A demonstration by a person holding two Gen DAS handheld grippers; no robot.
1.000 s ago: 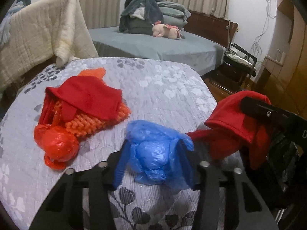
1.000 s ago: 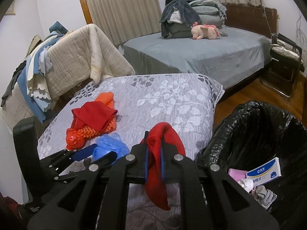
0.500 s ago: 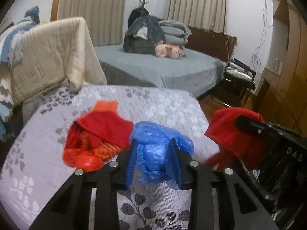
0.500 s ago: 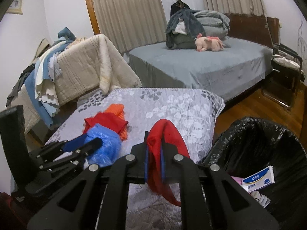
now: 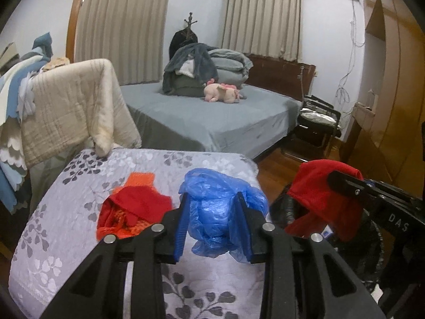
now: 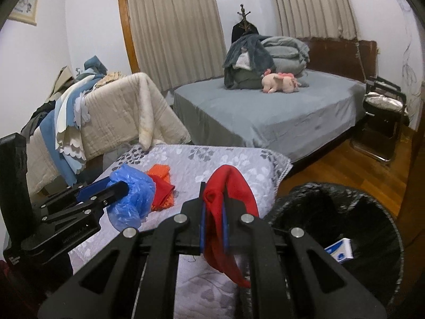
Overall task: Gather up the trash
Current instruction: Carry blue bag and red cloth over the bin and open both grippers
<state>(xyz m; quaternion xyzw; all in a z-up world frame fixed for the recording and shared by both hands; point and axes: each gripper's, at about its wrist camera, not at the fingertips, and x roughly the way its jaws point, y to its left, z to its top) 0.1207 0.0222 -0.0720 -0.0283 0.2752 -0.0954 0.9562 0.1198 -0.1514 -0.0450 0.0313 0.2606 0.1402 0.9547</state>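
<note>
My left gripper [image 5: 212, 226] is shut on a crumpled blue plastic bag [image 5: 220, 212] and holds it above the grey floral quilt [image 5: 79, 239]. It also shows in the right wrist view [image 6: 117, 188] with the blue bag [image 6: 130, 199]. My right gripper [image 6: 213, 220] is shut on a red cloth [image 6: 228, 207] that hangs down beside the black-lined trash bin [image 6: 345, 218]. The red cloth also shows in the left wrist view [image 5: 318, 202]. A pile of red and orange trash [image 5: 132, 210] lies on the quilt.
A box [image 6: 341, 250] lies inside the bin. A grey bed [image 5: 212, 117] with folded blankets and a pink plush toy [image 5: 223, 94] stands behind. A beige quilt [image 5: 69, 111] hangs at the left. A black chair [image 5: 316, 127] and wooden floor are at the right.
Both grippers have lifted up off the quilt with the blue bag and the red cloth. The red and orange pile stays on the quilt.
</note>
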